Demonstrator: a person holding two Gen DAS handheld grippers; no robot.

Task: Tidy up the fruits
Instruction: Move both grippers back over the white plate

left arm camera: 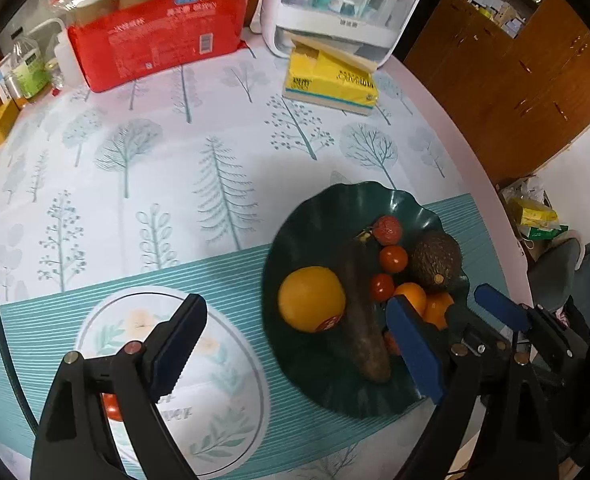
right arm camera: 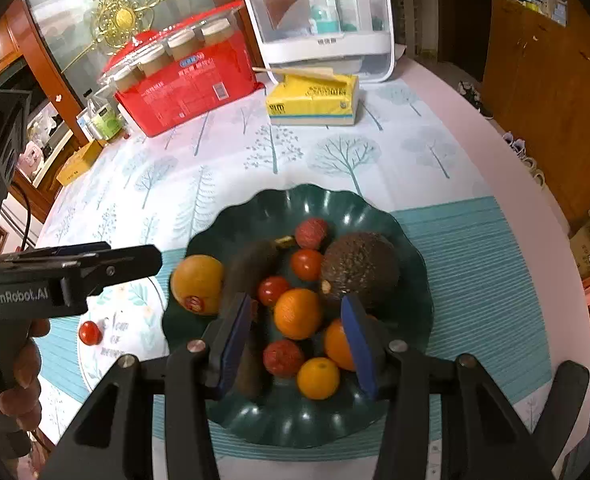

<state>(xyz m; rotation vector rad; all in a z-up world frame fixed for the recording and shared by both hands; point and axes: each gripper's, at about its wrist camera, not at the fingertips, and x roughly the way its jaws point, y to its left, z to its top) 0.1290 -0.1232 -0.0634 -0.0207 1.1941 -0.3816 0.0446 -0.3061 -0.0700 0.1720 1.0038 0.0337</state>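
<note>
A dark green scalloped plate (left arm camera: 327, 208) (right arm camera: 295, 420) holds a big orange (left arm camera: 311, 298) (right arm camera: 197, 284), a long brown fruit (left arm camera: 363, 320) (right arm camera: 251, 264), an avocado (left arm camera: 435, 260) (right arm camera: 359, 270), cherry tomatoes (right arm camera: 307, 264), lychees (right arm camera: 283, 358) and small oranges (right arm camera: 297, 312). One cherry tomato (left arm camera: 111, 406) (right arm camera: 91, 332) lies on the cloth left of the plate. My left gripper (left arm camera: 295, 308) (right arm camera: 135, 260) stands wide open over the plate's left edge, empty. My right gripper (right arm camera: 295, 302) hovers open over the plate, its pads clear of the small orange below.
At the back stand a red pack of jars (left arm camera: 155, 36) (right arm camera: 187, 80), a yellow tissue pack (left arm camera: 331, 80) (right arm camera: 315, 100) and a white storage box (left arm camera: 343, 4) (right arm camera: 323, 20). The round table's edge (right arm camera: 535, 184) curves away on the right. A hand (right arm camera: 27, 360) holds the left gripper.
</note>
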